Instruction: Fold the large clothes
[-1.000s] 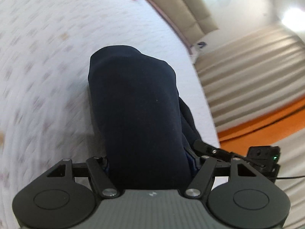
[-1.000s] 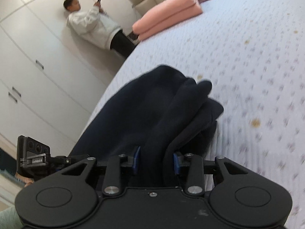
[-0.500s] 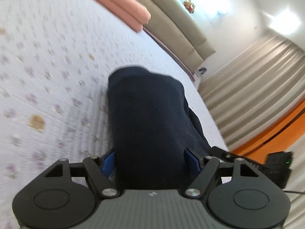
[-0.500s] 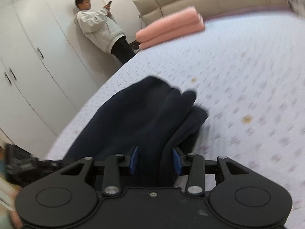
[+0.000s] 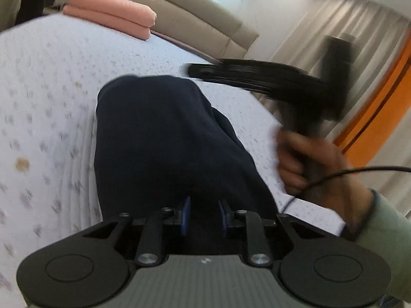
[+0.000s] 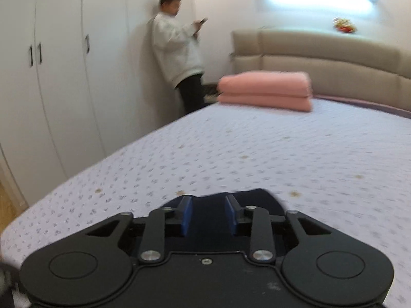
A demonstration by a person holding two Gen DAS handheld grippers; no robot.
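A dark navy garment [image 5: 164, 138] lies folded in a long bundle on the white patterned bed [image 5: 46, 82]. My left gripper [image 5: 204, 214] sits at the garment's near end, its blue pads a narrow gap apart with dark cloth between them. In the left wrist view the right gripper [image 5: 257, 77] shows blurred, raised above the bed and held by a hand. In the right wrist view my right gripper [image 6: 208, 218] is lifted over the bed [image 6: 282, 154]; its blue pads stand apart, and only an edge of the navy garment [image 6: 257, 197] shows below them.
A folded pink blanket [image 6: 267, 91] lies at the head of the bed by the beige headboard [image 6: 321, 51]. A person [image 6: 177, 59] stands by the white wardrobe [image 6: 51, 77] at the left. Curtains [image 5: 334, 38] and an orange strip are at the right of the bed.
My right gripper let go of the garment and rose, now looking toward the headboard. My left gripper's pads closed inward at the garment's near end. The garment lies flatter on the bed.
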